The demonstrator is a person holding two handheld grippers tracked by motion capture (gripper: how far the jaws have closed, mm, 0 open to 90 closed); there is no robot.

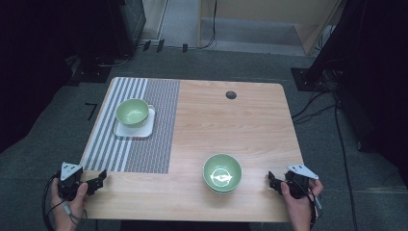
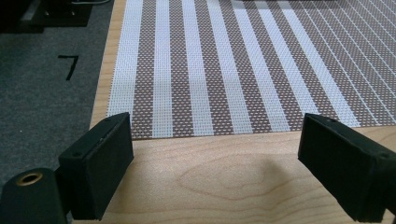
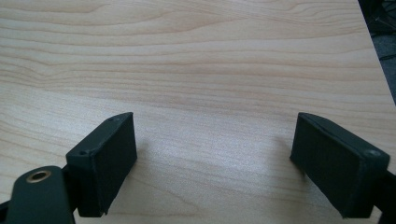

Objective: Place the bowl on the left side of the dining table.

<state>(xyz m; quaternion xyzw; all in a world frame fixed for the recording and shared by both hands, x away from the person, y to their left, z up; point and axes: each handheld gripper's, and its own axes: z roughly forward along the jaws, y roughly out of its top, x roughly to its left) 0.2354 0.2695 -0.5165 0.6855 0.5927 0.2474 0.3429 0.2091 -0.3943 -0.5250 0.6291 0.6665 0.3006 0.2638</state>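
A pale green cup (image 1: 132,112) with a handle stands on a white square saucer (image 1: 142,129) on the striped placemat (image 1: 135,144) at the table's left. A green bowl (image 1: 222,173) with a white pattern inside sits near the front edge, right of centre. My left gripper (image 1: 95,182) rests at the front left corner, open and holding nothing; in the left gripper view its jaws (image 2: 215,163) stand wide apart over wood before the placemat (image 2: 224,65). My right gripper (image 1: 273,182) is at the front right, open and holding nothing, right of the bowl; its jaws (image 3: 212,161) frame bare wood.
The wooden table (image 1: 231,125) has a round dark cable hole (image 1: 231,95) near its far edge. Grey carpet surrounds it, with a black mark "7" (image 1: 91,110) at the left. Cables and dark furniture stand beyond the table.
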